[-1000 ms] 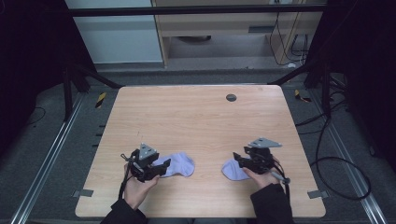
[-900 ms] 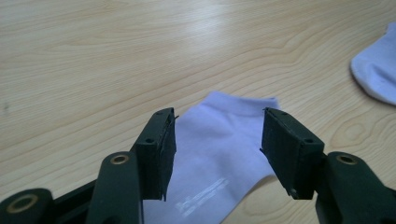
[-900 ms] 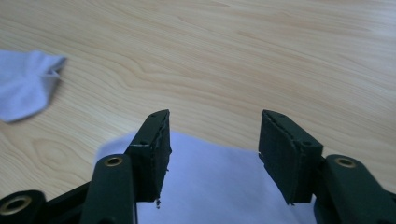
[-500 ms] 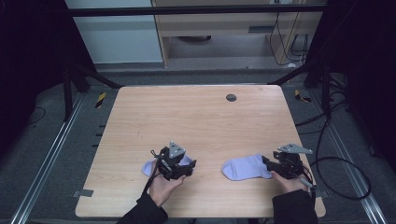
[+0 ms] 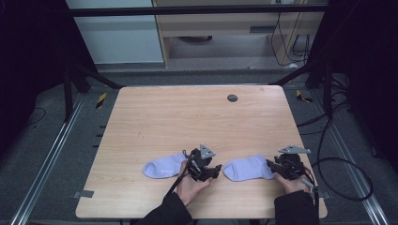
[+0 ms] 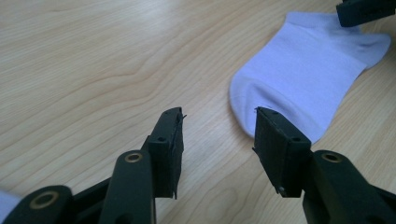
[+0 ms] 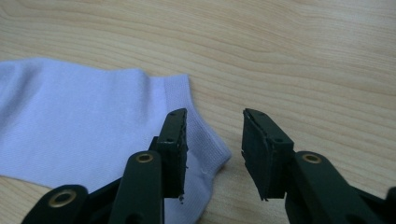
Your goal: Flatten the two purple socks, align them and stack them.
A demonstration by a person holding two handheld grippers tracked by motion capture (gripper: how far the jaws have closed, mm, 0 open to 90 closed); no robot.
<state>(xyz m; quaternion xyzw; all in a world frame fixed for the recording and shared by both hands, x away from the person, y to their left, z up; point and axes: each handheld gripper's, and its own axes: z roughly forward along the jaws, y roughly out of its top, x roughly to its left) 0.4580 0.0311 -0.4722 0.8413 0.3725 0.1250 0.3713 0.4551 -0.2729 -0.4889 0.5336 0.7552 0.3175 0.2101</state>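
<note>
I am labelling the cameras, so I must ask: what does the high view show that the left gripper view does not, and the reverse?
High view: the whole table, the left sock laid out, the dark disc. Left gripper view: up close, the left gripper, jaws open and just closing, bare wood between them, beside the toe of the right sock. Both: that sock and the right gripper at its cuff, also just closing, gripping nothing.

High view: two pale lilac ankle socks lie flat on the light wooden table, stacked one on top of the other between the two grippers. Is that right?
Not quite. The two pale lilac ankle socks lie apart, side by side: the left sock beside the left gripper, the right sock by the right gripper, with bare light wooden table between them. The high view shows it.
</note>
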